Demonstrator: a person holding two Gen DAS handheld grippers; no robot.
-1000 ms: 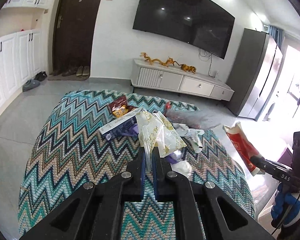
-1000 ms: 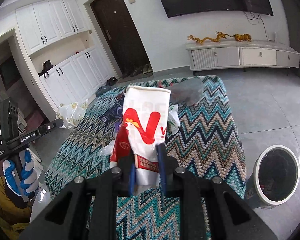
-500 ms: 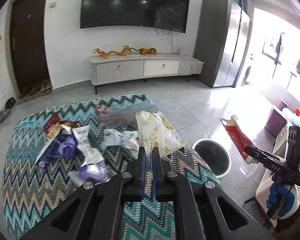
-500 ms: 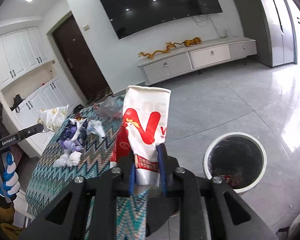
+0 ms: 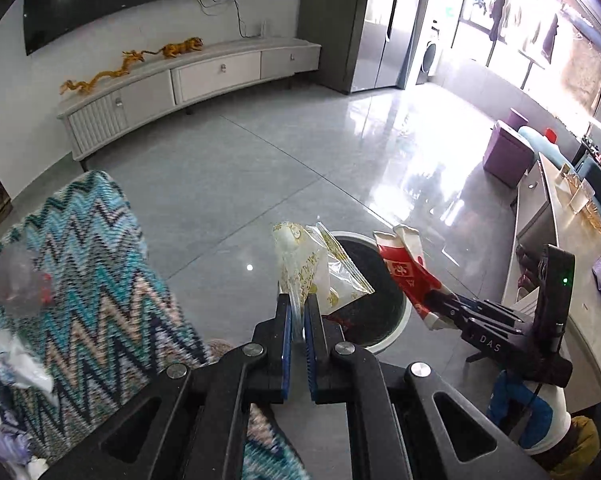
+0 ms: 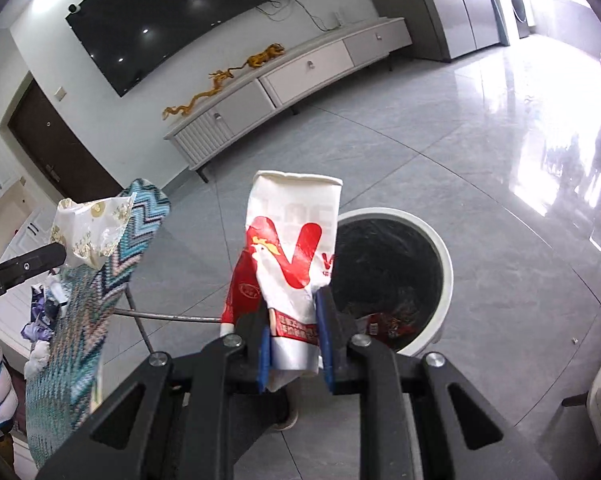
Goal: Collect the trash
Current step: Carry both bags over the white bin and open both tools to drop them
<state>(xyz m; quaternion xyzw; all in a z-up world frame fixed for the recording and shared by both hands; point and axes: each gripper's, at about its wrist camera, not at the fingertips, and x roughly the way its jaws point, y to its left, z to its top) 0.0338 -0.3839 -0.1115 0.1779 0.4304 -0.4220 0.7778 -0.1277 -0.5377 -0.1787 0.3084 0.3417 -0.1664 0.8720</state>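
Trash bin (image 6: 440, 276) holding red wrappers (image 6: 388, 326), left fingers (image 5: 299, 312) gripping clear bag (image 5: 320, 276), right fingers (image 6: 294, 320) gripping paper bag (image 6: 292, 252)

Daylight pours in from the windows (image 5: 540, 40) at the right, blown out to near white, and throws a hard glare across the glossy grey floor (image 5: 412, 168); the same sheen burns white in the right wrist view. Small ceiling lamps reflect as dots in the dark television screen (image 6: 188, 28). Both fisheye views bend straight lines strongly and fall to black at the corners. The zigzag cloth (image 5: 92, 280) on the surface is smeared by motion blur, while the black tongs (image 5: 298, 332) close to the lens stay sharp.
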